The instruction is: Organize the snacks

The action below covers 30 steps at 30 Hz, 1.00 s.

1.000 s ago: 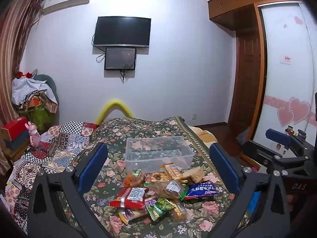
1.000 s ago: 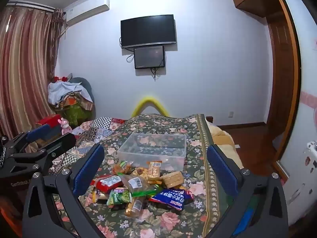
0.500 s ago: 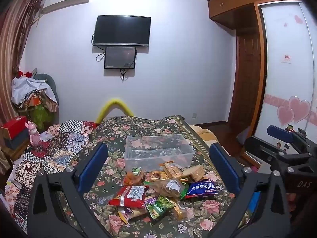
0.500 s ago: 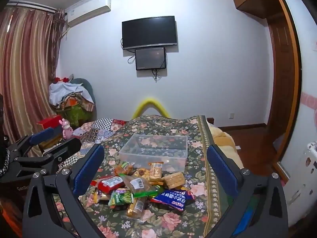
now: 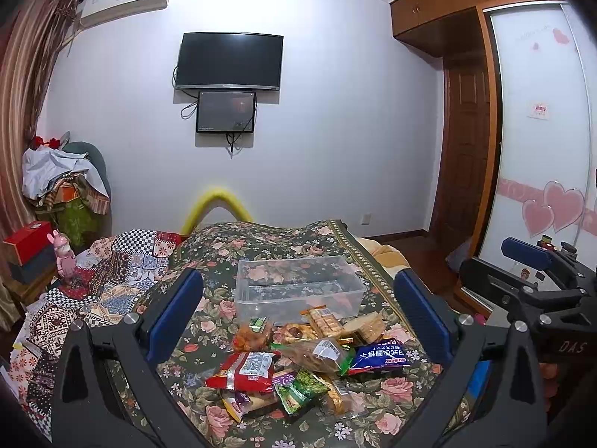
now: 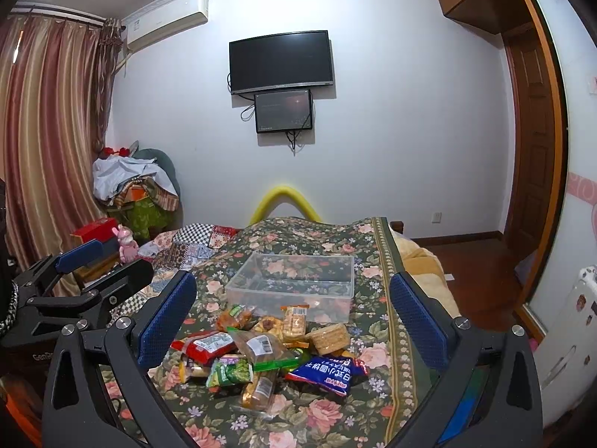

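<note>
Left wrist view: looks forward between its own spread blue pads [image 5: 175, 310], above the near end of the bed, facing the far wall with the television [image 5: 228, 60]; right gripper [image 5: 530, 261] at its right edge. Right wrist view: same facing, similar nearness, set just rightward; left gripper [image 6: 86, 261] at its left edge. Shared: snack pile [image 5: 298, 358], clear bin [image 6: 294, 280], floral bedspread [image 6: 328, 235], far wall.

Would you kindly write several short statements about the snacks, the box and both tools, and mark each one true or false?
1. The clear plastic box holds no snacks. True.
2. The left tool grips a red packet. False: it is open and holds nothing.
3. The blue packet lies on the right side of the snack pile. True.
4. The box has a lid on. False: its top is open.
5. The right tool is open. True.
</note>
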Motion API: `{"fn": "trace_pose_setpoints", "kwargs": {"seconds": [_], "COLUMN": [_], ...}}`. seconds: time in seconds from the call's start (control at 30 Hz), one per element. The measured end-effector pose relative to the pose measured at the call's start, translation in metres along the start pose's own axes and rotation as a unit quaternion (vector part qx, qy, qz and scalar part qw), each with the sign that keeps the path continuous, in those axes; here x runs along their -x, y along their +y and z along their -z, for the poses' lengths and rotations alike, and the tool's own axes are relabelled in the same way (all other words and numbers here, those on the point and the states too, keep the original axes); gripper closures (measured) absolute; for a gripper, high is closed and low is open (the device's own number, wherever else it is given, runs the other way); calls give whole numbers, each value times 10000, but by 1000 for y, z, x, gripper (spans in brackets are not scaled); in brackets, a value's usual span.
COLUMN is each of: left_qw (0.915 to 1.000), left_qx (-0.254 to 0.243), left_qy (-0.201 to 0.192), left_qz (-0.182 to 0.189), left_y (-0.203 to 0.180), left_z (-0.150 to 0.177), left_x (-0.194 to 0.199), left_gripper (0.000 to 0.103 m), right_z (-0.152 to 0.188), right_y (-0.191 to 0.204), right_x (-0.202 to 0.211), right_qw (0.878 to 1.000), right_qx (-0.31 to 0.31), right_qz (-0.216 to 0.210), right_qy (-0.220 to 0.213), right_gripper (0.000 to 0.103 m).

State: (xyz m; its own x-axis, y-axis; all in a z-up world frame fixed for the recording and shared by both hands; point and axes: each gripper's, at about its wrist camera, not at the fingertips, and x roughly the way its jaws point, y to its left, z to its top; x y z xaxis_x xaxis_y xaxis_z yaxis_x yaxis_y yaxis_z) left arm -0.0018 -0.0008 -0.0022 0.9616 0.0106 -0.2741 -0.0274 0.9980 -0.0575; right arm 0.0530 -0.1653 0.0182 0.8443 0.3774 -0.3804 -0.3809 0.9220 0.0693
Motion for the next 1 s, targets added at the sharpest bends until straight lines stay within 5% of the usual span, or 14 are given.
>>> {"fn": "trace_pose_setpoints", "kwargs": {"seconds": [1.0], "left_qw": [10000], "left_qx": [46], "left_qy": [3], "left_qz": [13], "left_y": [0], "left_z": [-1], "left_x": [0], "left_gripper": [0], "right_z": [2], "right_y": [-3], "right_x": [2], "right_qw": [10000], "right_qx": [-58], "right_qz": [14], "right_qy": [-59], "right_gripper": [0]}}
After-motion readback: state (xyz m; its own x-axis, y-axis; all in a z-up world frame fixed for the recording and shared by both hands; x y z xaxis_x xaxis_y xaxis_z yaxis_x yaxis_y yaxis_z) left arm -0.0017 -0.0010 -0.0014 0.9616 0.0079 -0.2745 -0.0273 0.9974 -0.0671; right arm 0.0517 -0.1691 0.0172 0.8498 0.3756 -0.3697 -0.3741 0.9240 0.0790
